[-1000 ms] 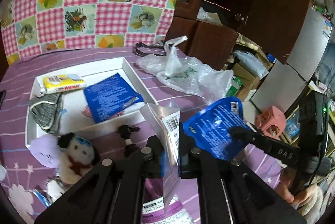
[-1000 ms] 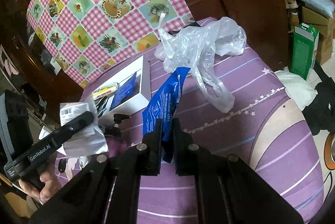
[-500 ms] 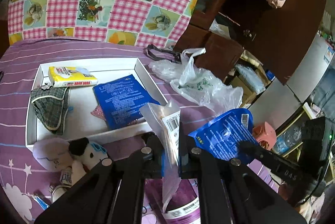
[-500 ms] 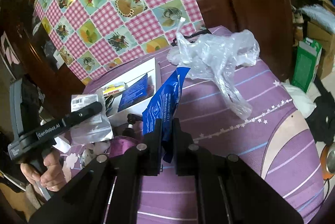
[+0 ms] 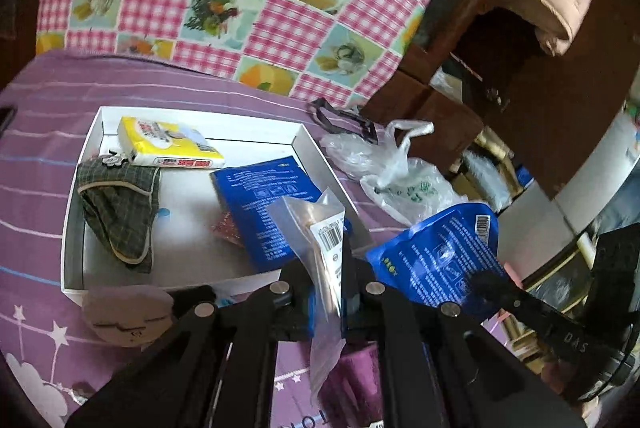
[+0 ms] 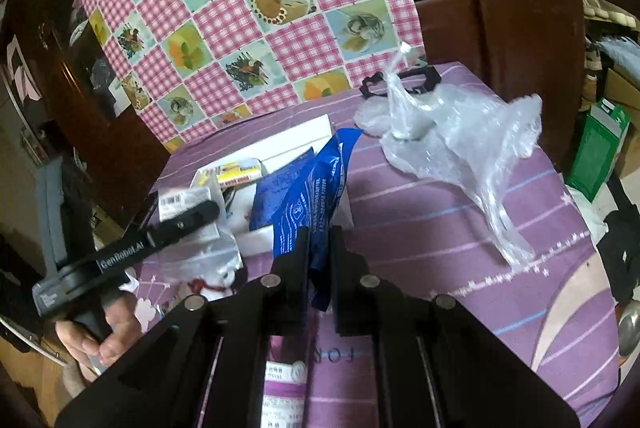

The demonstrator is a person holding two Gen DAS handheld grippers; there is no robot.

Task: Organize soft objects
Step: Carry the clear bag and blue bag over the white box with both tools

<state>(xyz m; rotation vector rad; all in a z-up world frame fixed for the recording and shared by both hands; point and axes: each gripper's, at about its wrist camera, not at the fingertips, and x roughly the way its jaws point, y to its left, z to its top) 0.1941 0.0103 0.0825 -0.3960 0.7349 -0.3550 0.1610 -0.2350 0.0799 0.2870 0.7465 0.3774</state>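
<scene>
Now the left gripper (image 5: 326, 292) pinches a clear packet (image 5: 316, 228) above the near edge of the white box (image 5: 72, 220), while the right gripper (image 6: 320, 248) clamps a blue pouch (image 6: 316, 184) just beside that box over the purple bed (image 6: 440, 228).

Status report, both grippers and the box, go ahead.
Left gripper shut on clear packet. Right gripper shut on blue pouch. White box ahead, partly filled.

Glossy blue pouch (image 6: 316, 188); crinkled clear plastic bag (image 6: 460, 144); purple cloth bedspread (image 6: 460, 228).
</scene>
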